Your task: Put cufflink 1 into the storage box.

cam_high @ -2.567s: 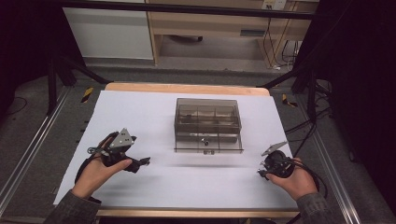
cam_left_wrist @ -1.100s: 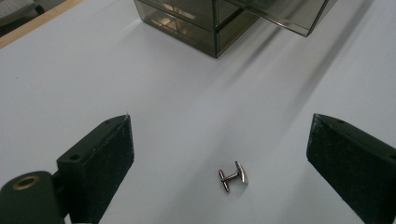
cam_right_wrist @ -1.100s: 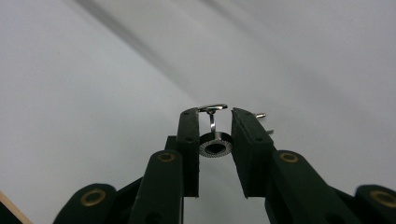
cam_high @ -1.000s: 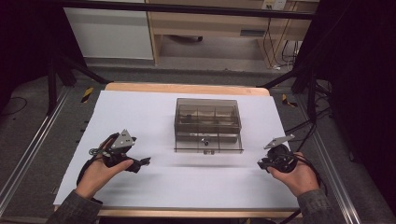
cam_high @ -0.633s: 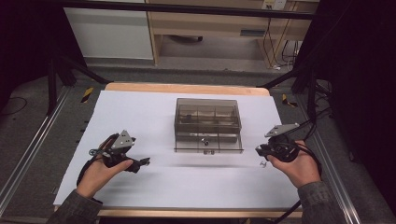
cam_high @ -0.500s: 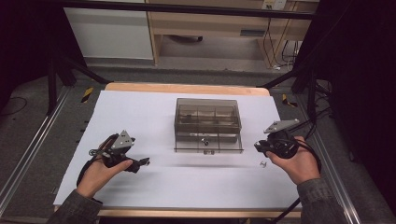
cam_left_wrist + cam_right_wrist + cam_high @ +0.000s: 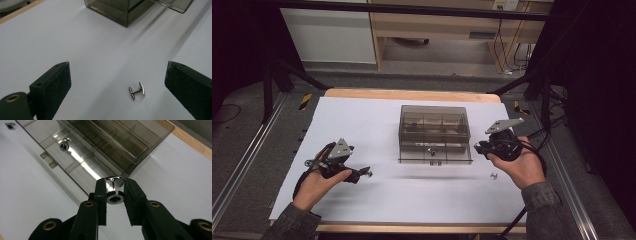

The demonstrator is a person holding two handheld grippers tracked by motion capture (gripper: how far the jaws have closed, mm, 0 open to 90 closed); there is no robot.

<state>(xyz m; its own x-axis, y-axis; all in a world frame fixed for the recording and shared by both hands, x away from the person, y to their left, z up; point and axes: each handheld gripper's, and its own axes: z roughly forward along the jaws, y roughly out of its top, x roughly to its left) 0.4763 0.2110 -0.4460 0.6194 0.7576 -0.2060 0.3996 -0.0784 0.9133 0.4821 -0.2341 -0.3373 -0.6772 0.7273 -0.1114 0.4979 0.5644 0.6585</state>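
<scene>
On the white bench (image 7: 422, 200), the left gripper (image 7: 117, 82) rests unmoved, fingers spread around a cufflink (image 7: 137, 91) lying between them. At centre stands the smoky plastic organiser box (image 7: 434, 132). The right gripper (image 7: 114, 192) has lifted toward the box, fingers pinching a round-headed cufflink (image 7: 115, 198).

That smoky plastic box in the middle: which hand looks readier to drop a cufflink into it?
The right. Its gripper already pinches a cufflink beside the box. The left gripper has open jaws, its cufflink lying loose on the table.
</scene>
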